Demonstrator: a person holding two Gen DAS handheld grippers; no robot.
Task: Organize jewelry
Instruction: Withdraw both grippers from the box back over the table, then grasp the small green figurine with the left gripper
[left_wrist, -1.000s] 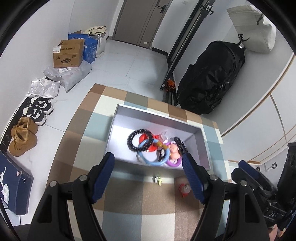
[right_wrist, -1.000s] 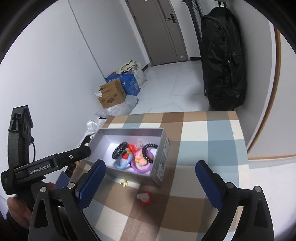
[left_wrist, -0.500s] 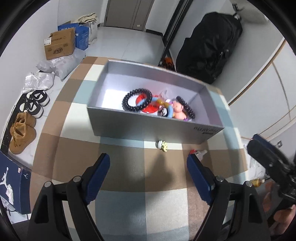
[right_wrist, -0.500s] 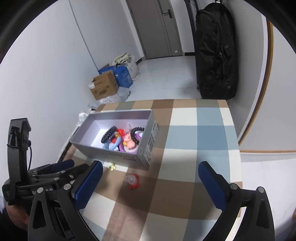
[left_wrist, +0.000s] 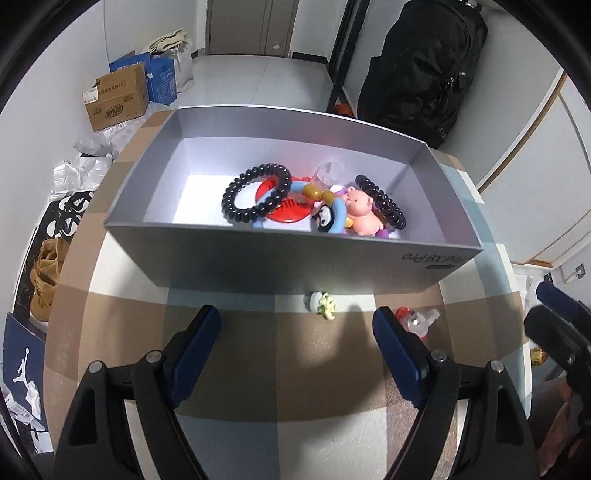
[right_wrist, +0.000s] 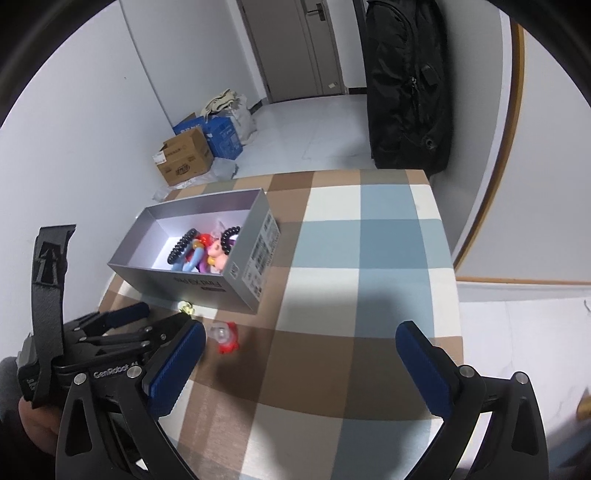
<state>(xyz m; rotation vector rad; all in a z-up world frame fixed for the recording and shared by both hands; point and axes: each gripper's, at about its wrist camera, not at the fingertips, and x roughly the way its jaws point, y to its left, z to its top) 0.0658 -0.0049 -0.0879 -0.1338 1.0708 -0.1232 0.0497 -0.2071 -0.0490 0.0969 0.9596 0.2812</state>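
Near box (left_wrist: 295, 258) front wall, on checked cloth: tiny flower charm (left_wrist: 323, 303), red clip (left_wrist: 417, 321) just right. Left gripper (left_wrist: 295, 332) just widened, empty, jaws spread above charm. Right gripper (right_wrist: 299, 354) spread, empty. Charm light, hard, slippery; pinch across sides.

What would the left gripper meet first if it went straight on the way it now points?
Probably the checked tablecloth just short of the small yellow-green trinket, before the grey box. The left gripper is open and empty; depth is uncertain.
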